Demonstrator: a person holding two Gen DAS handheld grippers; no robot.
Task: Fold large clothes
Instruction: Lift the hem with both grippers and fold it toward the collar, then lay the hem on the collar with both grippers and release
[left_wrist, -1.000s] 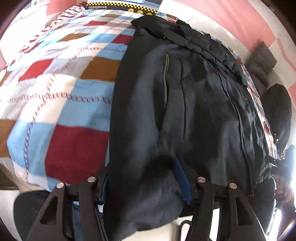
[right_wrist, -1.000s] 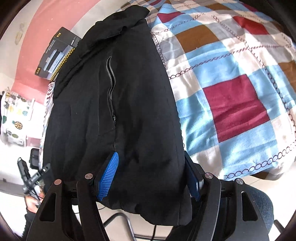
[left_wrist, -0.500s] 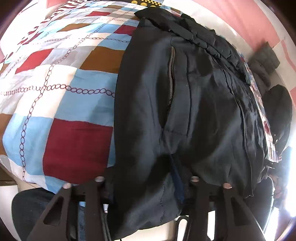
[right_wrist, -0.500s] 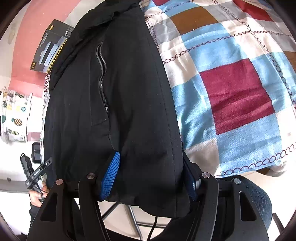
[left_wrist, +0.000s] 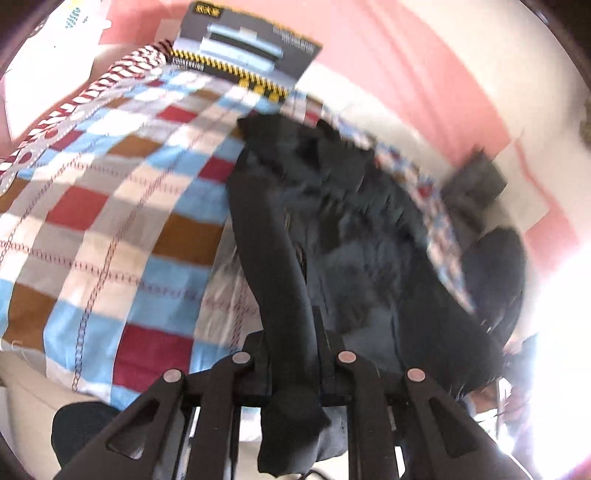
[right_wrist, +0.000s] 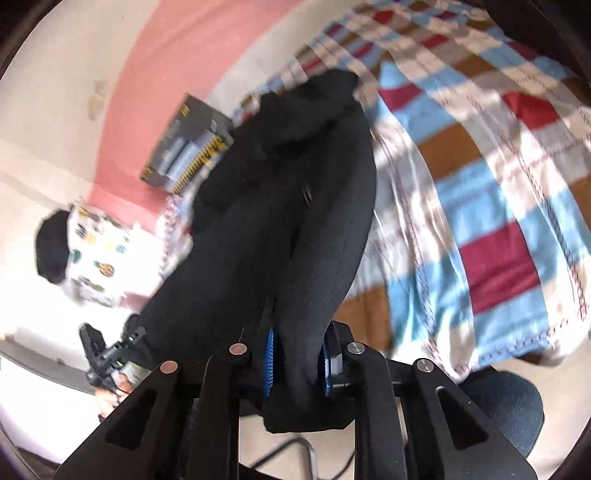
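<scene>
Black fabric filled both views: one jacket (left_wrist: 332, 229) on the checked bed (left_wrist: 110, 221), its hem pinched in my left gripper (left_wrist: 291, 354) and right gripper (right_wrist: 295, 354), jaws clamped; blur hid its details.

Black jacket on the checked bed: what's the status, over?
Left gripper and right gripper both shut on the black fabric jacket. Hem bunched between fingers, rest on the checked quilt. Nothing blocking.

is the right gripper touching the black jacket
Touching: in the right wrist view the right gripper has its blue-padded jaws shut on the black jacket hem.
</scene>
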